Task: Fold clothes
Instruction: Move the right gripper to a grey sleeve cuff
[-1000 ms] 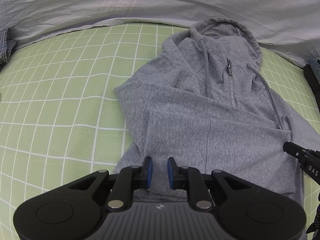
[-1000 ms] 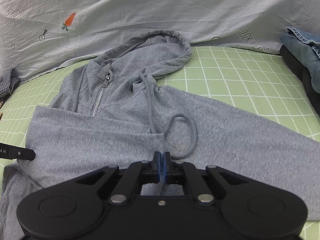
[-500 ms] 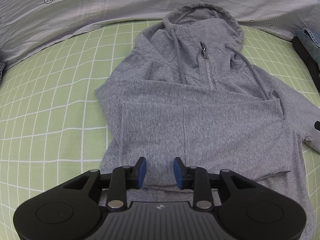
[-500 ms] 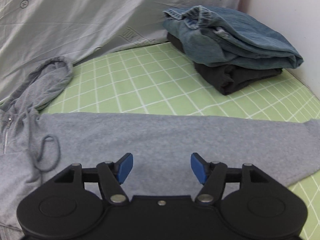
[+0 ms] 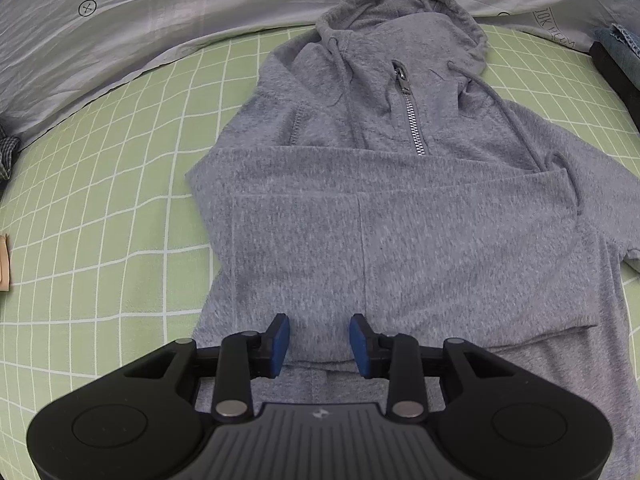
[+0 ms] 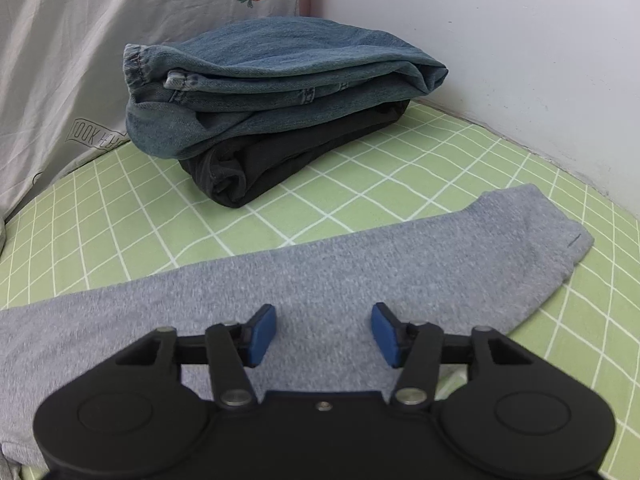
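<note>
A grey zip hoodie (image 5: 384, 216) lies face up on the green checked sheet, hood toward the far side. One sleeve is folded across its chest. My left gripper (image 5: 319, 340) hovers open over the hoodie's lower edge, nothing between its blue pads. In the right wrist view the other sleeve (image 6: 360, 264) stretches out flat to the right, its cuff (image 6: 560, 248) at the far end. My right gripper (image 6: 323, 334) is open wide just above the middle of that sleeve, holding nothing.
A folded stack of blue jeans (image 6: 272, 80) on a black garment (image 6: 288, 160) sits at the back near the white wall (image 6: 500, 40). A pale grey printed sheet (image 5: 200, 8) rises behind the bed. Green checked bedding (image 5: 100, 200) spreads left of the hoodie.
My right gripper has opened from shut and swung right along the outstretched sleeve toward the cuff. My left gripper has opened wider and drawn back, showing the whole hoodie.
</note>
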Available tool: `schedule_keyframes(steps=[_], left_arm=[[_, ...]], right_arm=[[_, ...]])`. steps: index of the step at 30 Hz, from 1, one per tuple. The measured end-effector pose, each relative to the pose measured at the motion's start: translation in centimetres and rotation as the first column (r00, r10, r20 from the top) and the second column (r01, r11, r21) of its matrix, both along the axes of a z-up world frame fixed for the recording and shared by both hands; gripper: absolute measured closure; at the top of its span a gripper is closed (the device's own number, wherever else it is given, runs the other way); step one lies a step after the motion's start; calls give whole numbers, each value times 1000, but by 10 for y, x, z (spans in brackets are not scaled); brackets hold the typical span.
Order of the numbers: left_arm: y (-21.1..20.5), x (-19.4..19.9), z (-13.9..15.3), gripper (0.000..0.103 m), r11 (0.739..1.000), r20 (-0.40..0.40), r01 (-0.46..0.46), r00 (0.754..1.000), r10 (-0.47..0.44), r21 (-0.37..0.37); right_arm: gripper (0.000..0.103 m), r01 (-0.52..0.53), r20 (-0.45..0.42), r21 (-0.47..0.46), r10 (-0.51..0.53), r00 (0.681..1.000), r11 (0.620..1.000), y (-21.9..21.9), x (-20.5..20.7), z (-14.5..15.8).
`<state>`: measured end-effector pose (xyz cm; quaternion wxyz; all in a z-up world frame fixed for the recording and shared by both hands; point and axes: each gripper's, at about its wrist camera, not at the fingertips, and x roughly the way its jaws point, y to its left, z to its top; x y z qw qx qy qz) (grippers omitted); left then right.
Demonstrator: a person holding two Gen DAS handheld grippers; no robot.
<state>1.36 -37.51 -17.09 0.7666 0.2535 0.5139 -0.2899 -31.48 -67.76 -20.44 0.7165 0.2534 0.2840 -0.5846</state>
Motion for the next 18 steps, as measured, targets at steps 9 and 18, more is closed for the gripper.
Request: schedule_keyframes(steps=[9, 18], left_arm=[[-3, -6, -1, 67, 1000, 18, 8, 1000, -9, 27], [-2, -6, -1, 67, 1000, 16, 14, 1000, -14, 26]], right_arm=[[102, -22, 298, 96, -8, 955, 995, 14, 12, -1], [89, -155, 224, 75, 135, 965, 985, 36, 62, 3]])
